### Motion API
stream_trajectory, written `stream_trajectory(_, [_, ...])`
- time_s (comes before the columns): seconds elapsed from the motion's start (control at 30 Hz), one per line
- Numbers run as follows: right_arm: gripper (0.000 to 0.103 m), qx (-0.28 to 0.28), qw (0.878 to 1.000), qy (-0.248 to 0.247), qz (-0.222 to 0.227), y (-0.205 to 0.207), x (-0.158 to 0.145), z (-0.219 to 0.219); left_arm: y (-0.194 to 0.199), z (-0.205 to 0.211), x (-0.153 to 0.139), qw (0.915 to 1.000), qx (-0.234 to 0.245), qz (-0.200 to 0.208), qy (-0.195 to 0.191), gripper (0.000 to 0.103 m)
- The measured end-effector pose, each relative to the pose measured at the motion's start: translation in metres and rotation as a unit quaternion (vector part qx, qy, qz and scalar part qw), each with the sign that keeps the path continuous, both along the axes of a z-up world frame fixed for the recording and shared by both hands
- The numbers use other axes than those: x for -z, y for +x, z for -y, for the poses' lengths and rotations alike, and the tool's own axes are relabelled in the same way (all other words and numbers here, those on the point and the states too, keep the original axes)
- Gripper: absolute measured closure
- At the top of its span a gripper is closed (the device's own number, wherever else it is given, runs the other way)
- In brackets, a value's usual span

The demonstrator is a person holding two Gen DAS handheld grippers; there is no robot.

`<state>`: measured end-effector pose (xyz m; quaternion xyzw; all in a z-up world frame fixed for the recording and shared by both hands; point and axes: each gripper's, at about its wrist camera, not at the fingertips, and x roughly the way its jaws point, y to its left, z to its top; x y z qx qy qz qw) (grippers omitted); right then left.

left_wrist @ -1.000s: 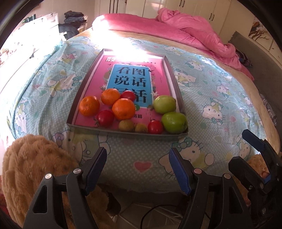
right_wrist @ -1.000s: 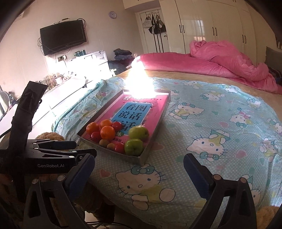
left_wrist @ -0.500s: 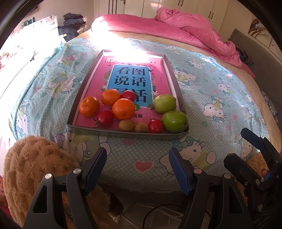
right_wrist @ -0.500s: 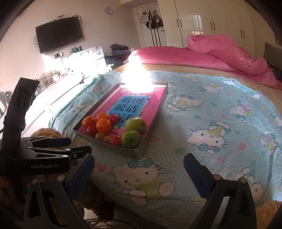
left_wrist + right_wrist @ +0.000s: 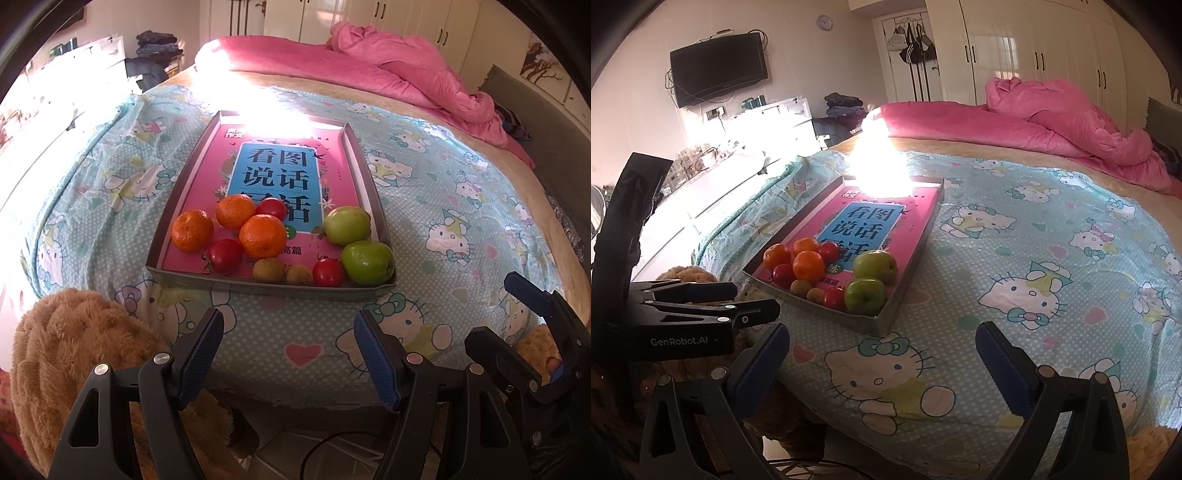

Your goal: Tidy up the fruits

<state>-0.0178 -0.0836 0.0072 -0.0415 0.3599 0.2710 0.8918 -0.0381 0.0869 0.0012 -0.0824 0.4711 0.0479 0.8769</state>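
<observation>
A shallow grey tray (image 5: pixel 269 286) with a pink printed floor lies on the bed, and all the fruit sits at its near end. On the left are three oranges (image 5: pixel 262 236) with three red tomatoes (image 5: pixel 224 256) among them. Two green apples (image 5: pixel 366 257) lie on the right. Two small brownish fruits (image 5: pixel 268 268) rest against the near rim. My left gripper (image 5: pixel 288 325) hangs open just short of the tray, over the bed's edge, with nothing between its fingers. My right gripper (image 5: pixel 882 334) is open too, right of the tray's near corner (image 5: pixel 877 325).
The bed wears a light-blue cartoon-cat cover (image 5: pixel 443 206), with a pink duvet (image 5: pixel 406 74) bunched at the far side. A brown plush toy (image 5: pixel 74 350) sits low on the left beside the bed. A cable (image 5: pixel 332 450) crosses the floor below. A white dresser (image 5: pixel 713 192) stands left.
</observation>
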Motion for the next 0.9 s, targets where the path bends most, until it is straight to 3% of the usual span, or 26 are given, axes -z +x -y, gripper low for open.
stream_trajectory(0.9, [0.001, -0.002, 1.000, -0.005, 0.002, -0.0003, 0.0008, -0.0017, -0.0005, -0.0011, -0.0014, 1.0000, 0.000, 0.002, -0.001, 0.028])
